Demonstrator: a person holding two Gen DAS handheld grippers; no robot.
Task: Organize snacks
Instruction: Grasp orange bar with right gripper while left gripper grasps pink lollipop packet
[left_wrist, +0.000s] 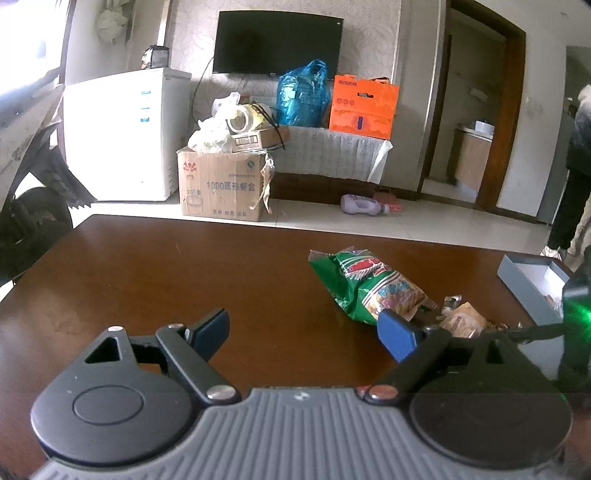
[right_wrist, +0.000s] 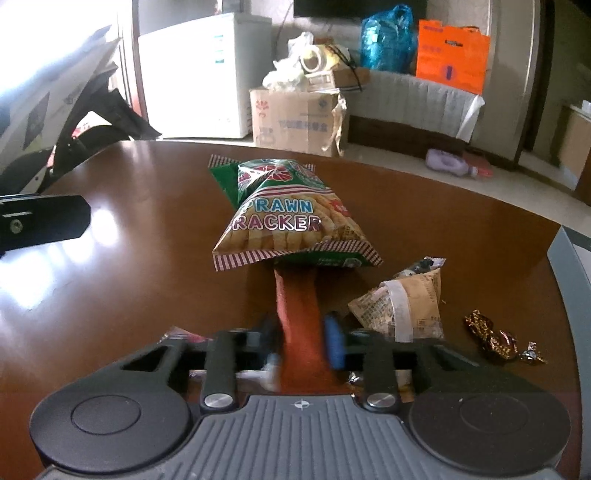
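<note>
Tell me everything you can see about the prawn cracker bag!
The prawn cracker bag is a puffy, shiny packet, green at the far end and printed with golden cracker sticks, blue "PRAWN CRACKER" letters and red-and-white striped sealed edges. It looks unopened and lies on the brown wooden table. Its near edge overlaps a long reddish snack stick, which the right tongs are shut on. A tan packet lies just beside it.

Prawn cracker bag (right_wrist: 291, 214) on table (right_wrist: 129, 288), paper packet (right_wrist: 402, 306) right of it — wrapped candy (right_wrist: 495, 338) farther right.
</note>
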